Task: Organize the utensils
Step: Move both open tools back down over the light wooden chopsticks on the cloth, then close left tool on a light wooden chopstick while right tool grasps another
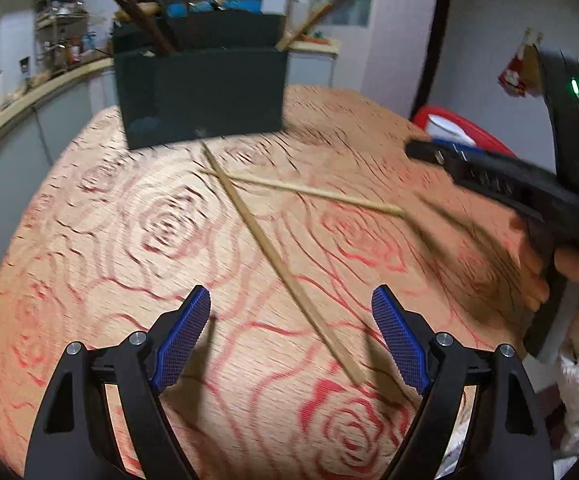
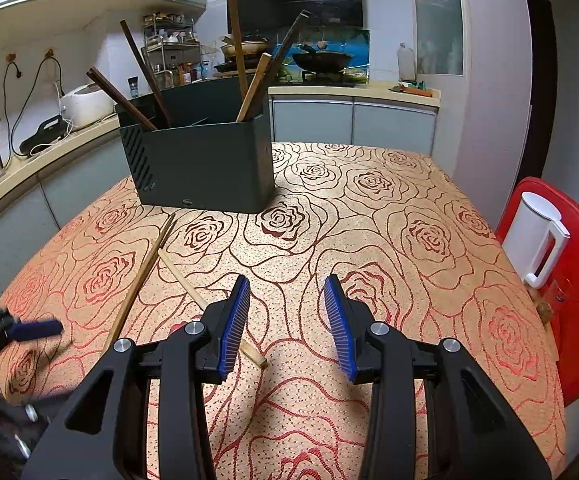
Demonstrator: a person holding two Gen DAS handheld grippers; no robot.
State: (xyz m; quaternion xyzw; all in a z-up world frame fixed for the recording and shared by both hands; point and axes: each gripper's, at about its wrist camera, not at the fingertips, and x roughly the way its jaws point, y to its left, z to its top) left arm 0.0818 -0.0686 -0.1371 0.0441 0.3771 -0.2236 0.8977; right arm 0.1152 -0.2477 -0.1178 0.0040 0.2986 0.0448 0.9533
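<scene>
Left wrist view: the left gripper (image 1: pixel 291 334) hangs wide apart and empty over the rose-patterned table (image 1: pixel 109 264). Two light chopsticks (image 1: pixel 273 254) lie crossed on bare cloth between it and the dark box (image 1: pixel 201 96) near the far edge. The right gripper (image 1: pixel 501 184) shows blurred at the table's right edge.

Right wrist view: the right gripper (image 2: pixel 285 326) is also spread and empty. Both chopsticks (image 2: pixel 139 280) lie left of it; open cloth stretches ahead. The box (image 2: pixel 205 164) holds more sticks upright.
</scene>
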